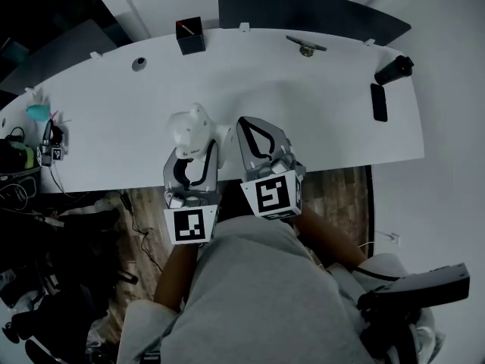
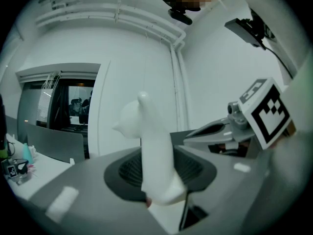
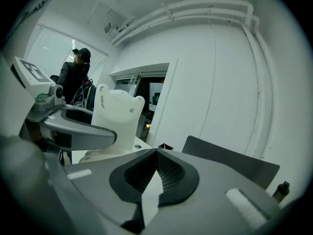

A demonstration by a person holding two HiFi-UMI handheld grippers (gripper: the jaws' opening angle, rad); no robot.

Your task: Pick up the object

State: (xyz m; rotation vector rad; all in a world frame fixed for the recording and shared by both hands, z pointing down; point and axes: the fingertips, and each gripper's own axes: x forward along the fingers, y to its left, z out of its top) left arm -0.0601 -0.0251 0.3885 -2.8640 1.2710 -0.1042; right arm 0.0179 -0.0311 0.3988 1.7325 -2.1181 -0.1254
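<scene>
Grey left gripper (image 1: pixel 193 158), right gripper (image 1: pixel 248 127), black-and-white marker cubes (image 1: pixel 190 225), grey top (image 1: pixel 258 294)

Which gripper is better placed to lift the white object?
Left. The left gripper has its jaws closed on the white object; the right gripper is shut and empty beside it.

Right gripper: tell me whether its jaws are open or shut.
Shut. In the right gripper view, the right gripper has its jaw tips meeting, and nothing is caught between them.
</scene>
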